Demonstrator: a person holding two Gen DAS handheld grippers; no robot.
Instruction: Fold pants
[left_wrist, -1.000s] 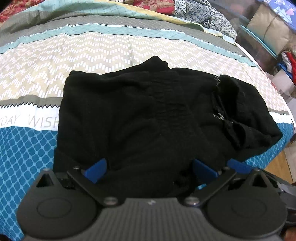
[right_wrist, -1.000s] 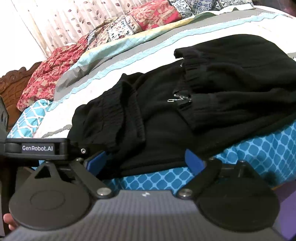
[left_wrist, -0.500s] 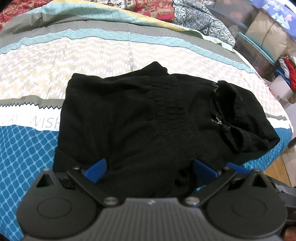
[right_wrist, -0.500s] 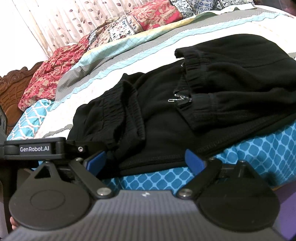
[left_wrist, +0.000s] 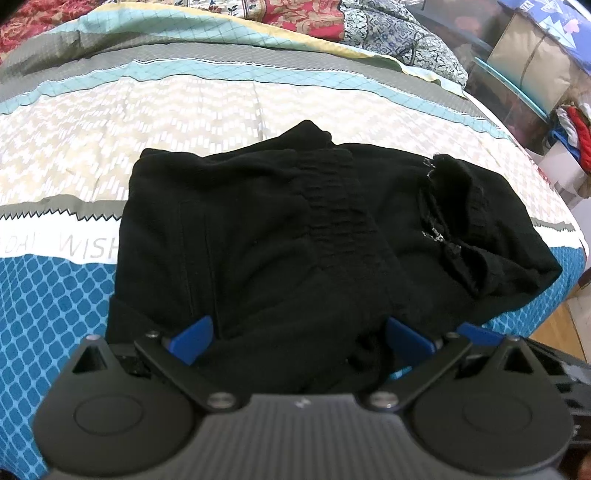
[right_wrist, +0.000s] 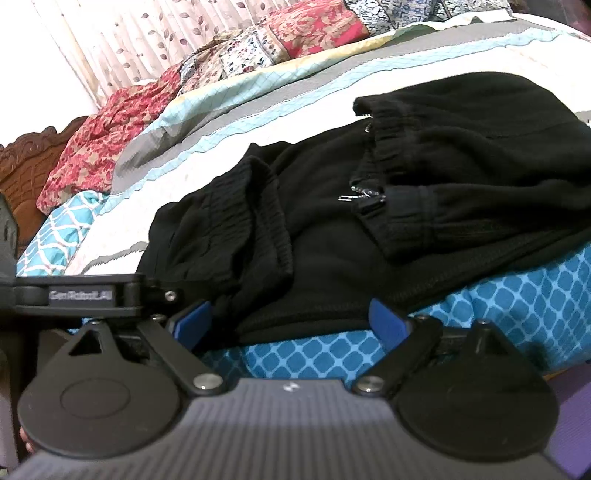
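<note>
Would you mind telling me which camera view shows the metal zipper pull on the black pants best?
The right wrist view: the zipper pull sits near mid-frame, its silver tab sharp against the black pants beside the ribbed cuff. The left wrist view shows the same pull only as small, faint metallic specks near the right side of the garment.

Two wrist views, one bed

From the left wrist we look steeply down, close over the near edge of the black pants (left_wrist: 295, 236); from the right wrist we look lower and flatter across the bedspread (right_wrist: 332, 354) toward the pillows (right_wrist: 110, 122). Both views share the pants and the patterned bedspread.
</note>
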